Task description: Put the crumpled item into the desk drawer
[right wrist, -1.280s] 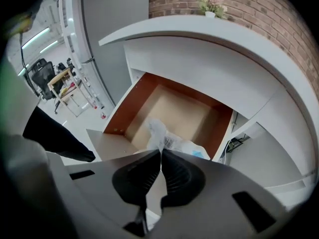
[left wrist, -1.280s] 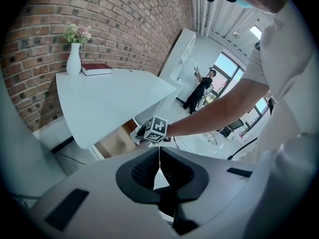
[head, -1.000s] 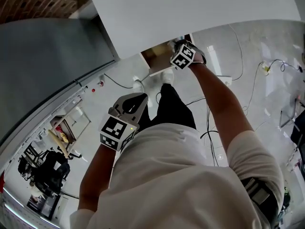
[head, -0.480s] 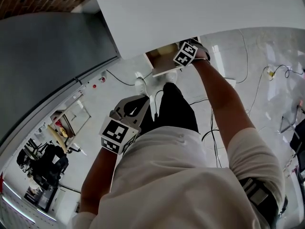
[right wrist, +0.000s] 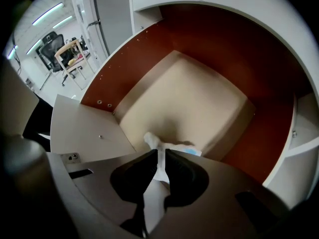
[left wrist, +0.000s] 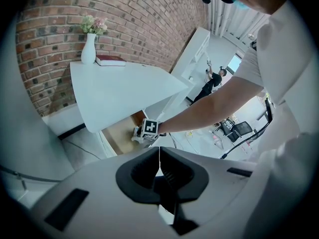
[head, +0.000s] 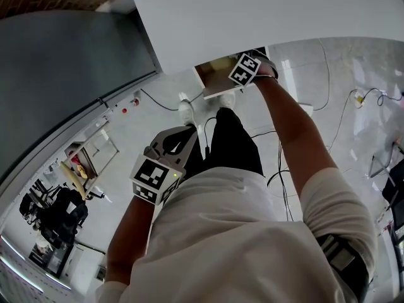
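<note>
My right gripper is shut on a crumpled white item with a pale blue edge, held just over the open desk drawer, whose floor is beige and whose walls are reddish brown. In the head view the right gripper reaches out to the drawer under the white desk top. My left gripper is shut with nothing between its jaws, hanging low by my left hip. From the left gripper view the right gripper shows at the drawer.
A white vase with flowers and a book stand on the desk by a brick wall. Cables trail over the pale floor. A grey panel runs along the left. Office chairs sit far off.
The right gripper has shifted slightly rightward over the drawer with the crumpled item. The left gripper has stayed by my hip.
</note>
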{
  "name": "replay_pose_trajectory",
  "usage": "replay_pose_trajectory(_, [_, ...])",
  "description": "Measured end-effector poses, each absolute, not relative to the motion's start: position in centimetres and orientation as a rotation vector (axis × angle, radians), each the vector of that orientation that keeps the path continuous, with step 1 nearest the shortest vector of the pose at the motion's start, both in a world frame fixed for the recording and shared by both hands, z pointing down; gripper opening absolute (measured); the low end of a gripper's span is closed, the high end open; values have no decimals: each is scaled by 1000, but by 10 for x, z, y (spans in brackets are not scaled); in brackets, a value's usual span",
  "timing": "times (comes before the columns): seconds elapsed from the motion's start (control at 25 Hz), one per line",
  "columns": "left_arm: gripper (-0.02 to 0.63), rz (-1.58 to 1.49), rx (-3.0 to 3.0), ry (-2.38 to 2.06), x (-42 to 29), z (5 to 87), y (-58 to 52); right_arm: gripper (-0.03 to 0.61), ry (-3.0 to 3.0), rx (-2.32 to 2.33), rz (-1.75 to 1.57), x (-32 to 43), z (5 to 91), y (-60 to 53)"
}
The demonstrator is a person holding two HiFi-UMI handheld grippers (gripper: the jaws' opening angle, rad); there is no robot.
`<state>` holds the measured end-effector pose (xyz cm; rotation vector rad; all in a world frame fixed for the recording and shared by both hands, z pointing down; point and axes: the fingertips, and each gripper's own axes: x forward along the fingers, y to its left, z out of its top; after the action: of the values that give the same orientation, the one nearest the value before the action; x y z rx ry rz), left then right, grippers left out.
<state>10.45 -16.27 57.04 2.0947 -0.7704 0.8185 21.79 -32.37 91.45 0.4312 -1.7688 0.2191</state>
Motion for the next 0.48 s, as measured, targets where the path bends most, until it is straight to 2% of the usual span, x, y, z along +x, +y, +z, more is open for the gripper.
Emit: replay_pose_trajectory(0.48, [25,790,2160,-728,97,542,-153,57,-1782,490,199,217,861,-310])
